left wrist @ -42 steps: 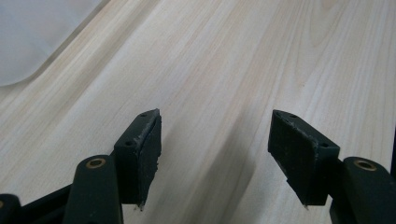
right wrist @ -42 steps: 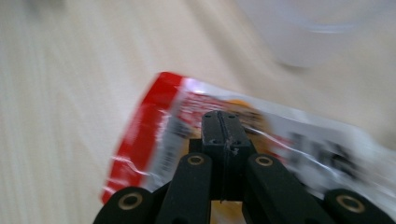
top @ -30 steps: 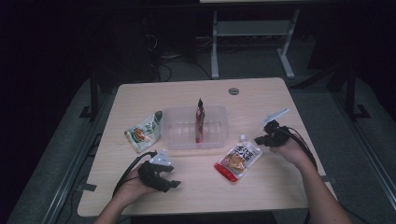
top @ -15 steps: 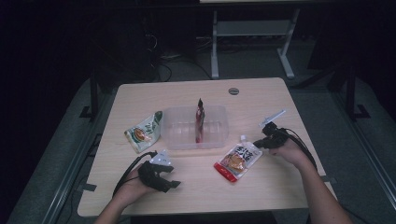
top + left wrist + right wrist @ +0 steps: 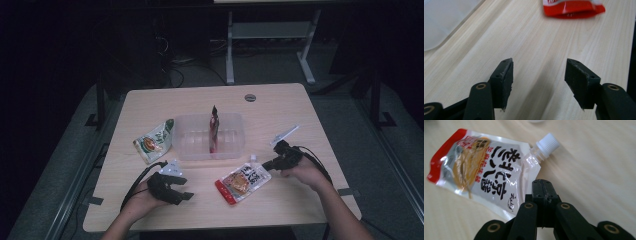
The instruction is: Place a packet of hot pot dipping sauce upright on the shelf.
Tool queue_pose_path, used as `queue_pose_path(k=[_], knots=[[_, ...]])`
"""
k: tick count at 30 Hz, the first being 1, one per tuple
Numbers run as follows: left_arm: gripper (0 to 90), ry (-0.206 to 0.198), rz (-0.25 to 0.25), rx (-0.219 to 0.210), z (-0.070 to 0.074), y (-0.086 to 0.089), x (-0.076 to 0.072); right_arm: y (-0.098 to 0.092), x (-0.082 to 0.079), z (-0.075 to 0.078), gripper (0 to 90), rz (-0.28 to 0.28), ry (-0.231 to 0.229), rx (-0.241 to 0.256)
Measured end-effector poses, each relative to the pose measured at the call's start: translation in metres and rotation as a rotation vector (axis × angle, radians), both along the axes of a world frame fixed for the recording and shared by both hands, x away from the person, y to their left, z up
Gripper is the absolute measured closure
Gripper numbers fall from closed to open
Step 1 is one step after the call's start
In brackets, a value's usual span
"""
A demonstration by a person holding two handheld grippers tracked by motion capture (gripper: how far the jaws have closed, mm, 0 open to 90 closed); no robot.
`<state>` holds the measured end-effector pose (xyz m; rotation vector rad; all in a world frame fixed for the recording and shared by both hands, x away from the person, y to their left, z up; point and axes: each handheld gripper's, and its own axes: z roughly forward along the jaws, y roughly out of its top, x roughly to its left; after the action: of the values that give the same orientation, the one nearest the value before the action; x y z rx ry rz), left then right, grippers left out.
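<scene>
A white and red spout pouch (image 5: 242, 181) (image 5: 486, 175) lies flat on the table (image 5: 280, 105) at the front, its white cap (image 5: 548, 143) pointing to the back right. My right gripper (image 5: 266, 165) (image 5: 542, 181) is shut, its tips over the pouch's edge just below the spout. I see nothing pinched between the jaws. Left of the pouch, my left gripper (image 5: 182, 187) (image 5: 539, 62) rests open and empty on the bare wood. The pouch's red end (image 5: 574, 7) shows ahead of it.
A clear plastic container (image 5: 187, 150) (image 5: 441, 20) sits mid-table with a red pouch (image 5: 214, 131) standing upright in it. A green pouch (image 5: 154, 141) lies to its left. A round grommet (image 5: 250, 97) is near the far edge. A metal stand (image 5: 270, 35) is behind the table.
My right gripper has moved toward me and left, down to the spout pouch's upper corner. The left gripper and all pouches have stayed put.
</scene>
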<state>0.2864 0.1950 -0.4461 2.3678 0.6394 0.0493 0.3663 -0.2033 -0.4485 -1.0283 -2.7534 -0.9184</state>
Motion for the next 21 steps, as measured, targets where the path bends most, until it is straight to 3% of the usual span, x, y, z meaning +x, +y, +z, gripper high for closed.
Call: queue_pose_path(k=[6,11,14,21], knots=[[52.1,-0.007,-0.002,-0.02,0.006,-0.003,-0.002,0.014,-0.013,-0.001,90.0,0.056,0.012,0.007],[63.5,-0.022,-0.03,0.0,0.009,-0.005,-0.003,0.031,-0.021,-0.002,90.0,0.122,0.012,0.024],[68.5,-0.011,-0.037,-0.003,0.011,-0.007,-0.005,0.042,-0.027,-0.002,90.0,0.158,0.015,0.03],[83.0,-0.005,-0.076,-0.015,0.012,-0.016,-0.008,0.067,-0.037,-0.005,90.0,0.243,0.0,0.005]])
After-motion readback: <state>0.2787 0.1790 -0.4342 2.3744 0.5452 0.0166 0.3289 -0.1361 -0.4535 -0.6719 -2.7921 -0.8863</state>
